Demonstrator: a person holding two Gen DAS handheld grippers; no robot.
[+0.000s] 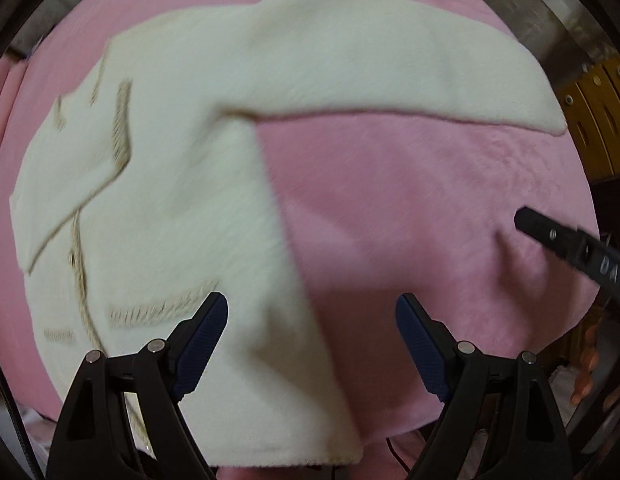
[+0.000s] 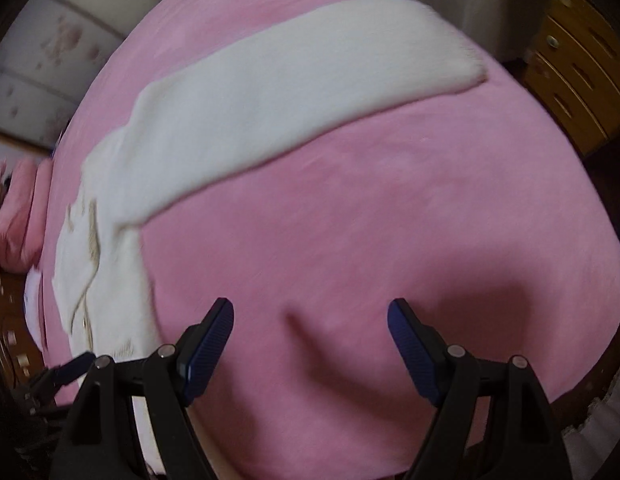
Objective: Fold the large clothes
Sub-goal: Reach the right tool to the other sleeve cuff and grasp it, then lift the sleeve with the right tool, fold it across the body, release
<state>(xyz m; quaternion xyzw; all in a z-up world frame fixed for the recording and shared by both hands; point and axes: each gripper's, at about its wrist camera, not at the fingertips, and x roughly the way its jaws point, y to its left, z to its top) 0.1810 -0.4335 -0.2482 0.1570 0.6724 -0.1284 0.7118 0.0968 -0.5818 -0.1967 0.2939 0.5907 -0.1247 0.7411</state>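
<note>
A cream fleece garment [image 1: 181,168] with beige braided trim lies flat on the pink bed cover [image 1: 410,208]. One long sleeve [image 1: 390,76] stretches out to the right; the same sleeve [image 2: 293,92] crosses the upper part of the right wrist view. My left gripper [image 1: 312,308] hangs open above the garment's lower right edge, nothing between its fingers. My right gripper [image 2: 310,312] is open over bare pink cover [image 2: 370,220], with the garment's body [image 2: 105,264] off to its left. One finger [image 1: 550,236] of the right gripper shows at the right edge of the left wrist view. Both views are motion-blurred.
A wooden drawer unit [image 2: 578,76] stands beyond the bed's far right corner. Pink pillows [image 2: 17,216] lie at the left. A padded headboard with a floral print [image 2: 49,52] is at the upper left. The bed's near edge runs just below both grippers.
</note>
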